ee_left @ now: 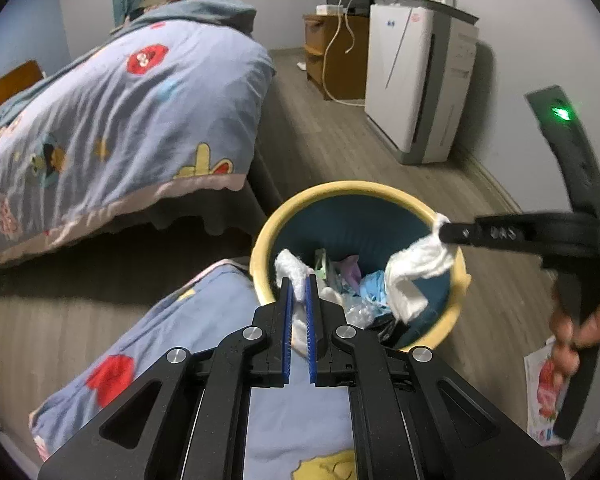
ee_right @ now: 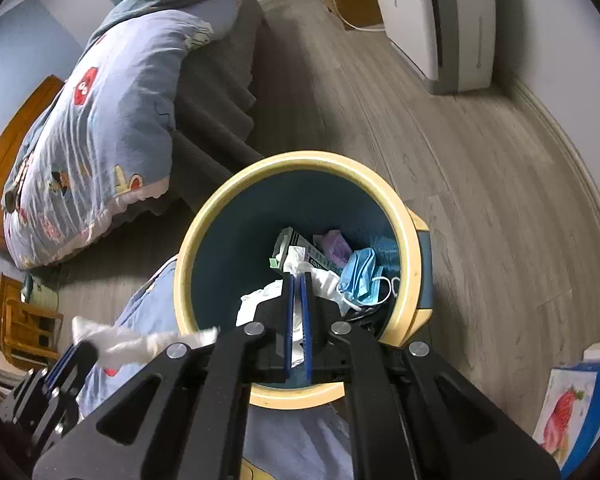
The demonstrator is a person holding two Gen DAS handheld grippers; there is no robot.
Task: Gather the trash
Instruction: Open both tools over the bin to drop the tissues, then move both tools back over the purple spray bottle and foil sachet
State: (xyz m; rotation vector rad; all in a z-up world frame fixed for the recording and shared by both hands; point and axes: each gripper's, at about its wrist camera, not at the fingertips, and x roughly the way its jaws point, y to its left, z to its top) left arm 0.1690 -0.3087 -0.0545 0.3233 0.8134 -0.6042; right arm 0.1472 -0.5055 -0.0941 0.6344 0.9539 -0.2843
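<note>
Tissues are in both grippers, and both hang over the trash bin (ee_right: 216, 216), a yellow-rimmed, blue-lined bucket standing on the wood floor (ee_right: 480, 184) beside the bed.

The left gripper (ee_left: 299, 292) has its blue pads pinched together on a crumpled white tissue (ee_left: 290, 268), held above the near-left edge of the bin's rim. The right gripper (ee_right: 297, 294) is likewise clamped on a second white tissue (ee_right: 300, 320), which in the left wrist view (ee_left: 416, 272) droops from the jaw tips over the bin's right side, well inside the opening.

Already in the bin: a blue face mask (ee_right: 362, 276), a purple wrapper (ee_right: 336, 246), a small green-and-white carton (ee_right: 288, 244) and more white paper. So several pieces look collected, and these 2 tissues seem to be at the drop step; neither is released yet.

What is left, as far as I can judge, is to open both jaws so the tissues fall in. A printed sheet with a strawberry picture (ee_right: 568, 412) lies on the floor by the bin; whether it counts as trash I cannot tell. The bedspread (ee_left: 100, 120) shows no loose litter in these views.
</note>
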